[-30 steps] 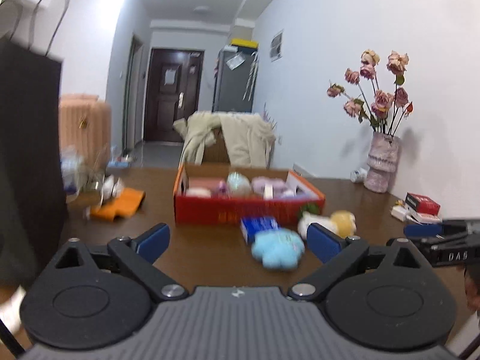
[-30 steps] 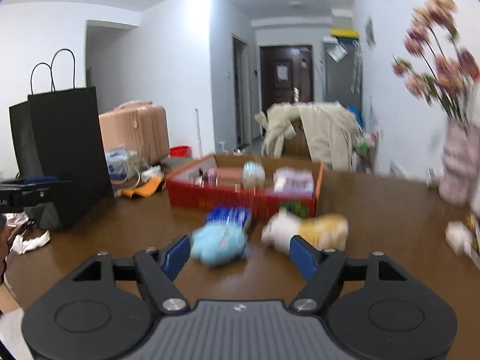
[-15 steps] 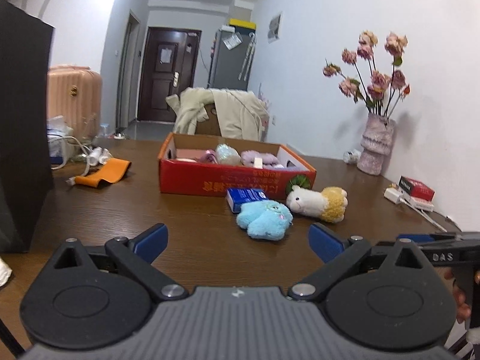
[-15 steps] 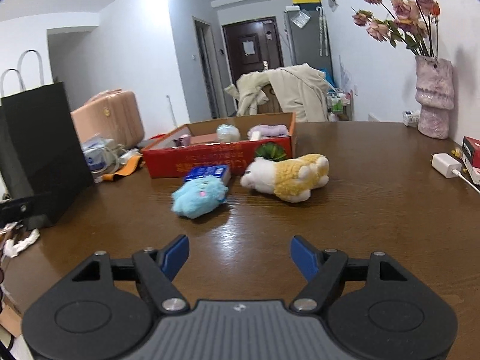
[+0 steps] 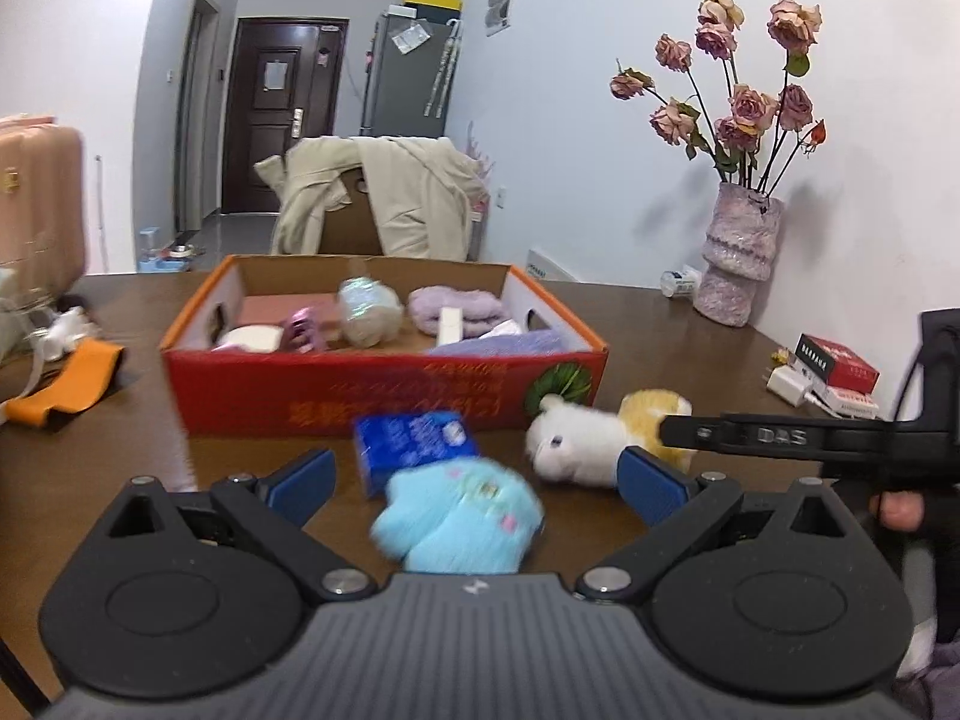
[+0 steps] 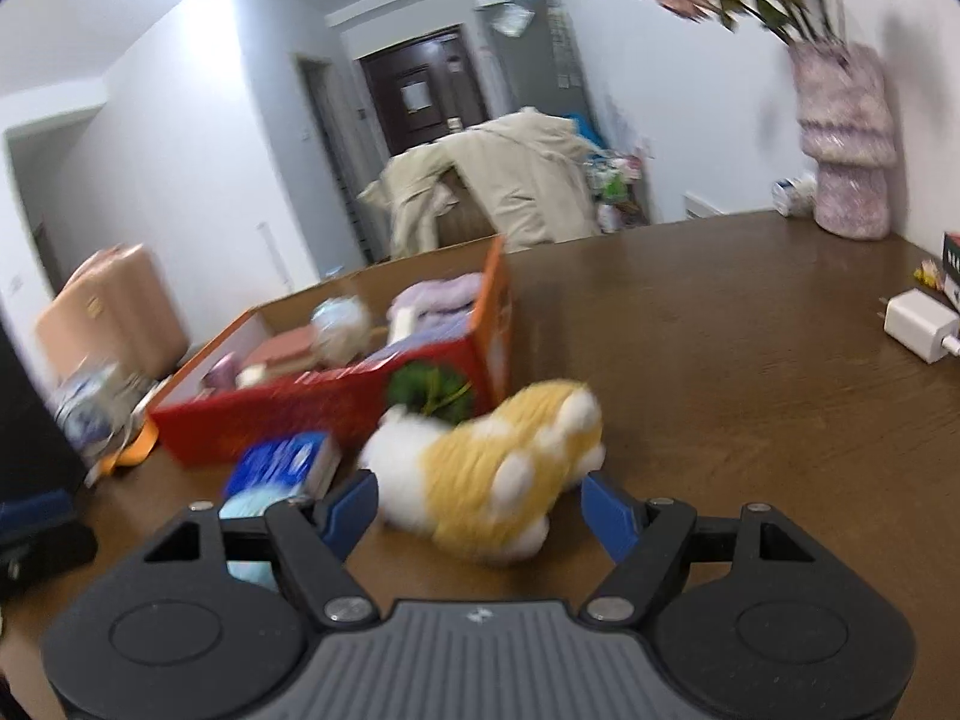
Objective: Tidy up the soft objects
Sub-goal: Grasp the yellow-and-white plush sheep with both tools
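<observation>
A light-blue plush (image 5: pixel 459 516) lies on the brown table between the wide-apart fingers of my left gripper (image 5: pixel 474 480), which is open; the pads do not touch it. A white-and-yellow plush animal (image 6: pixel 498 474) lies on its side between the spread fingers of my right gripper (image 6: pixel 480 504), open too, with gaps on both sides. That same plush animal (image 5: pixel 594 432) shows right of the blue one, partly behind the right gripper's black arm (image 5: pixel 780 438). A red cardboard box (image 5: pixel 384 396) behind both holds several soft items. A blue packet (image 5: pixel 414 444) leans against its front.
A vase with dried roses (image 5: pixel 741 258) stands at the far right by the wall. A white charger (image 6: pixel 918 324) and a red box (image 5: pixel 837 360) lie at the right edge. An orange cloth (image 5: pixel 66 384) and clutter lie left. A chair draped with a beige coat (image 5: pixel 372 204) stands behind the table.
Both grippers have moved forward and down toward the toys. The blue plush now lies between the left fingers and the white-and-yellow plush between the right fingers. The right view has rolled.
</observation>
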Action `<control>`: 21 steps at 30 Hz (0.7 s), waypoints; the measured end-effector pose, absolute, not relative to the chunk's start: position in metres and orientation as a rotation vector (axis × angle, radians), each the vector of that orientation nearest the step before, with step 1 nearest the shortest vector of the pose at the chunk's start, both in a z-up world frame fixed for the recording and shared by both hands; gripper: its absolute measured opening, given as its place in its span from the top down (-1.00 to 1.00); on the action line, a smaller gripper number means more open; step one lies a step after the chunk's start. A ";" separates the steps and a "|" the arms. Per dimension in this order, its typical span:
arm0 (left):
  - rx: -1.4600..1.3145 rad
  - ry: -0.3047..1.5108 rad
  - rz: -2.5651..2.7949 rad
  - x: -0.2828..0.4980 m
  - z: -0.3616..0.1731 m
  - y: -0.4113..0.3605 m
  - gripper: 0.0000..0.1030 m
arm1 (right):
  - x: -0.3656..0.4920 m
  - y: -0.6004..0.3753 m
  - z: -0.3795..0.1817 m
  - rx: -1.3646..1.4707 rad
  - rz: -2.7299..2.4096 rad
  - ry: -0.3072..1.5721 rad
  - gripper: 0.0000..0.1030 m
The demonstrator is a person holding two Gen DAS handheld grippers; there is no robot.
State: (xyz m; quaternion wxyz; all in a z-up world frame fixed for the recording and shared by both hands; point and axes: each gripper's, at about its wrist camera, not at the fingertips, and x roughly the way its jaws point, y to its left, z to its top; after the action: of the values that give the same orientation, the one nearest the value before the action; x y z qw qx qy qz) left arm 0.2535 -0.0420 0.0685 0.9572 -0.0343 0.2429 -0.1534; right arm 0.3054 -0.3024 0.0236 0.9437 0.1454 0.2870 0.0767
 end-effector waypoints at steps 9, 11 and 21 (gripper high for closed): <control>-0.048 0.550 -0.379 0.308 0.059 -0.083 -0.76 | 0.320 -0.305 0.012 0.274 0.357 0.664 0.10; -0.056 0.564 -0.432 0.307 0.056 -0.090 -0.61 | 0.306 -0.311 0.014 0.222 0.469 0.691 0.09; 0.016 0.663 -0.535 0.293 0.025 -0.137 0.12 | 0.279 -0.356 0.013 0.293 0.465 0.684 -0.13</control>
State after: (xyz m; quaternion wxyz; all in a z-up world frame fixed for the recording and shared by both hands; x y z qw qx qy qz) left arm 0.2930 -0.1370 0.0248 0.9106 0.0077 0.3218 -0.2593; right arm 0.2791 -0.3559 0.0129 0.9053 0.1416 0.3310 0.2252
